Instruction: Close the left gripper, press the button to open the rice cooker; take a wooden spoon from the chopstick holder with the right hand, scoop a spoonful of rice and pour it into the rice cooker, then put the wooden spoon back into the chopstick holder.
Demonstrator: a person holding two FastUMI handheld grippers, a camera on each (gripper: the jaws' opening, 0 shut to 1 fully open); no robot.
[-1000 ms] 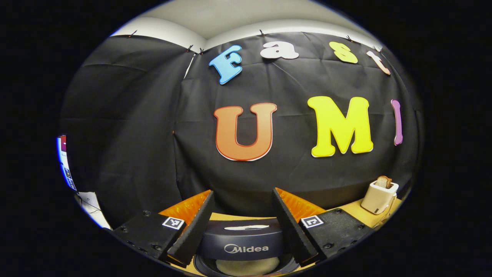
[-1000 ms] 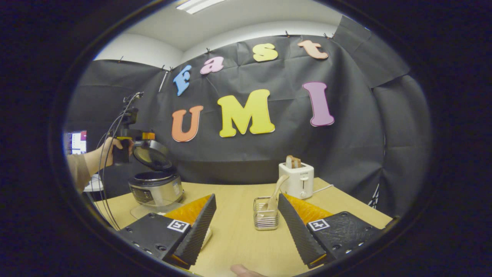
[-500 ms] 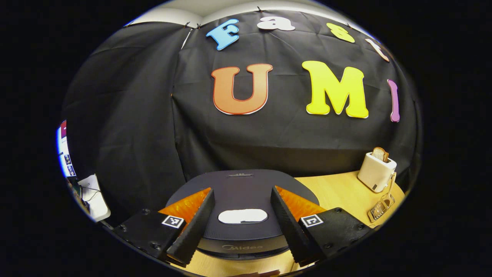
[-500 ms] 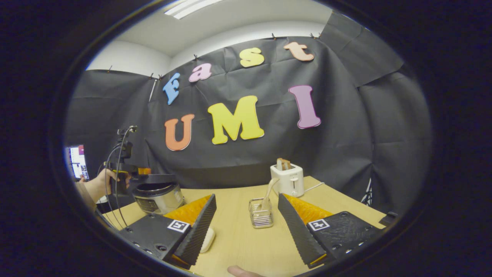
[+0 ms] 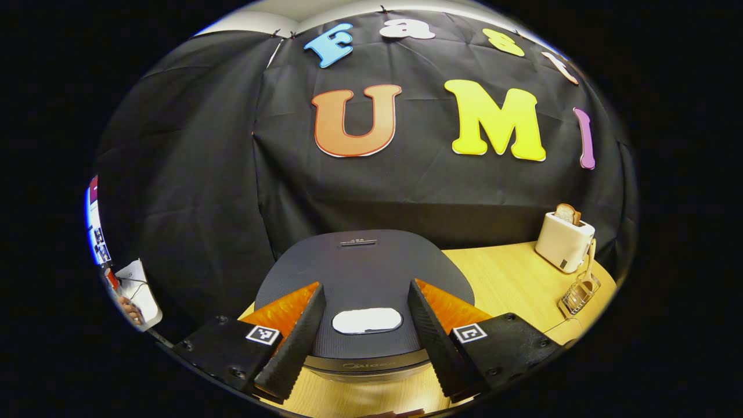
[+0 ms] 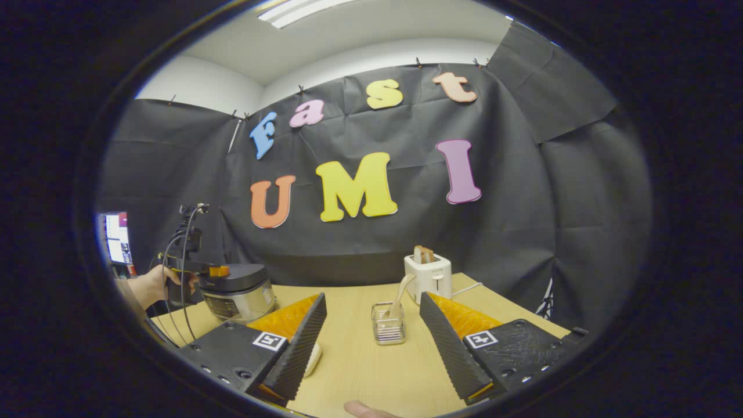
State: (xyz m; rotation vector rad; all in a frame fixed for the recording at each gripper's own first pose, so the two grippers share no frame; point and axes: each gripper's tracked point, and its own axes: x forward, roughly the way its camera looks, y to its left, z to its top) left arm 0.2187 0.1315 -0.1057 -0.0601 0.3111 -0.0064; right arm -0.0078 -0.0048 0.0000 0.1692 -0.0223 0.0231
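Note:
The dark rice cooker (image 5: 363, 267) fills the lower middle of the left gripper view with its lid down. A pale oval button (image 5: 367, 320) shows on the lid. My left gripper (image 5: 367, 285) is open, one finger on each side of that button, close over the lid. In the right gripper view the rice cooker (image 6: 239, 293) stands at the table's left, and a hand (image 6: 152, 287) holds the left gripper (image 6: 216, 271) at its lid. The wire chopstick holder (image 6: 388, 326) with the wooden spoon (image 6: 400, 291) stands ahead of my open, empty right gripper (image 6: 372, 297).
A white toaster (image 6: 428, 276) with bread stands behind the holder; it is at the right in the left gripper view, toaster (image 5: 564, 241) beside holder (image 5: 577, 296). A pale rounded object (image 6: 313, 359) lies by the right gripper's left finger. A monitor (image 6: 118, 237) glows at far left.
The rice cooker's lid was raised one second ago and is now down. The left gripper came down with it. The right gripper drew back slightly from the holder.

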